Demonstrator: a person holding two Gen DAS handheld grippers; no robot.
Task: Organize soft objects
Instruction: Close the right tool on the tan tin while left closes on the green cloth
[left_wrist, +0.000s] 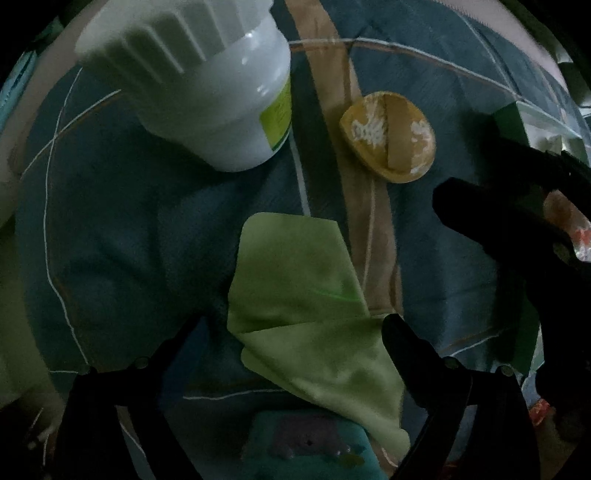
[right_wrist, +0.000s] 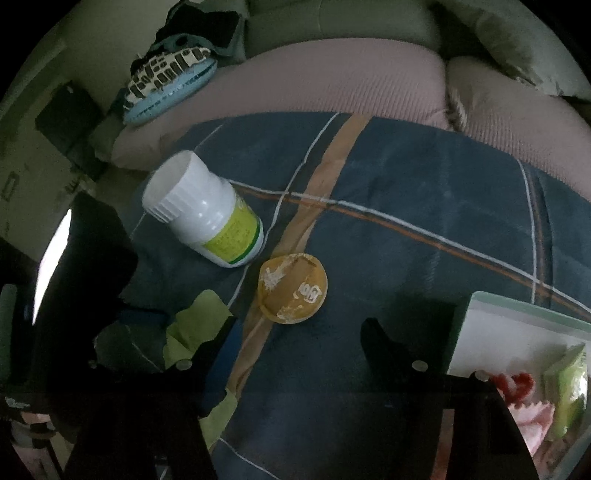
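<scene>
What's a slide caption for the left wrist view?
Open left gripper poised over a green cloth on a blue plaid blanket, with a white bottle and yellow ball beyond.

Ahead of the left gripper (left_wrist: 291, 332), itself black, lay a pale green cloth (left_wrist: 306, 295) on a dark blue blanket (right_wrist: 406, 192) crossed by white, orange and tan stripes. Beyond stood a white bottle (right_wrist: 199, 214) (yellow-green label) and a yellow ball (right_wrist: 293, 293) with worn white print.
</scene>
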